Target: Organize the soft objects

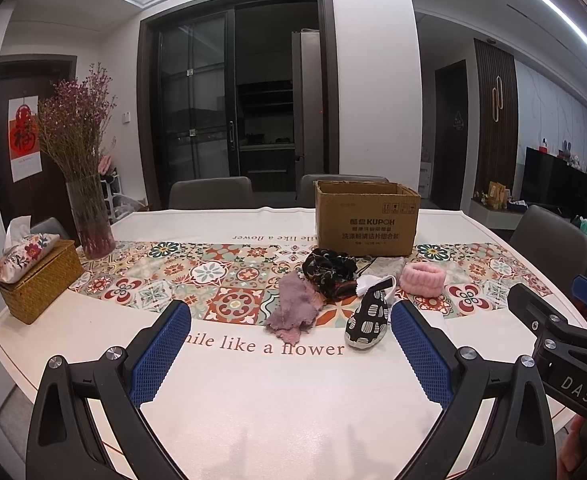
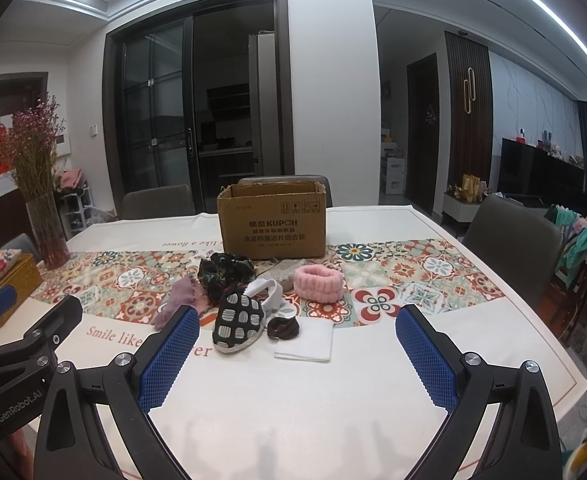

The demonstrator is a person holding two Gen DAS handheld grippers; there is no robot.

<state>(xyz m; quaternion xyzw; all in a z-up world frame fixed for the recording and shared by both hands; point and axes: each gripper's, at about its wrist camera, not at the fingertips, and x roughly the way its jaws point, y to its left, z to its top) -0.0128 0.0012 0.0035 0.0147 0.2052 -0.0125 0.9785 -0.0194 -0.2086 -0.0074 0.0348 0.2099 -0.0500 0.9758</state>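
Observation:
Soft items lie mid-table in front of an open cardboard box (image 1: 367, 218) (image 2: 271, 222): a purple fluffy cloth (image 1: 291, 308) (image 2: 181, 298), a dark floral fabric (image 1: 329, 270) (image 2: 225, 270), a black-and-white patterned shoe (image 1: 367, 316) (image 2: 237, 318), a pink headband (image 1: 422, 277) (image 2: 319, 279), a brown hair tie (image 2: 283, 327), a white folded cloth (image 2: 307, 340) and a grey patterned cloth (image 2: 281, 270). My left gripper (image 1: 291, 344) is open and empty, short of the pile. My right gripper (image 2: 297, 346) is open and empty, near the white cloth.
A glass vase of dried flowers (image 1: 89, 216) (image 2: 47, 232) and a wicker tissue box (image 1: 39, 276) (image 2: 11, 280) stand at the table's left. Grey chairs (image 1: 553, 240) (image 2: 511, 236) ring the table. The right gripper's body (image 1: 565, 344) shows in the left view.

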